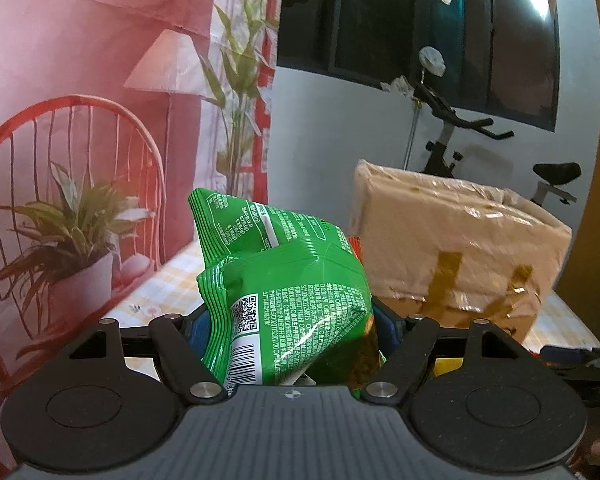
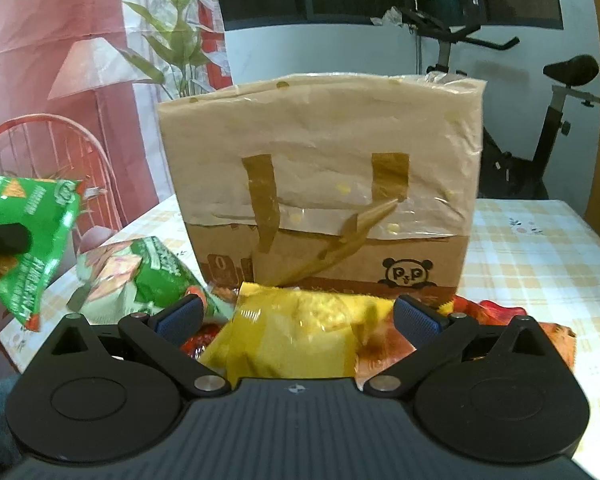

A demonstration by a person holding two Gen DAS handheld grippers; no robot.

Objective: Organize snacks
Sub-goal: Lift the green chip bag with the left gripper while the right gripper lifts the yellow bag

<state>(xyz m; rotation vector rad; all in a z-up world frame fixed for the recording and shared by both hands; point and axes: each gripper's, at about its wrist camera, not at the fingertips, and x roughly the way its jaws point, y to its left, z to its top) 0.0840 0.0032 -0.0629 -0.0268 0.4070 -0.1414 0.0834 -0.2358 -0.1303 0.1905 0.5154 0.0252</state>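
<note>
Behind your work surface hang a red printed backdrop [image 1: 80, 80] on the left and a dark window [image 1: 420, 32] on the right, with an exercise bike [image 2: 540, 120] below the window. You are working over a table [image 2: 540, 248] covered by a yellow checked cloth.

Left wrist view: your left gripper [image 1: 290, 320] is clenched on a green snack bag [image 1: 292, 288], held clear of the table. The bag fills the gap between the fingers and hides both pads almost completely. Its lower end is cut off by the gripper body, and a barcode and QR code face you. To its right stands a brown paper bag [image 1: 452, 248], blurred, with its base partly hidden behind the linkage.

Right wrist view, left to right: the held green snack bag [image 2: 28, 240] shows at the left edge, with a dark finger of the left gripper across it. A second green packet [image 2: 140, 276] lies on the table just beside it. Your right gripper [image 2: 296, 312] has its fingers spread apart, grasping nothing. A yellow packet [image 2: 300, 328] lies between and below them; contact cannot be confirmed. Red packets [image 2: 500, 320] lie partly under it, their outlines hard to make out. The paper bag stands upright just behind this pile. Bare cloth lies to the right of the paper bag, up to the table edge.
</note>
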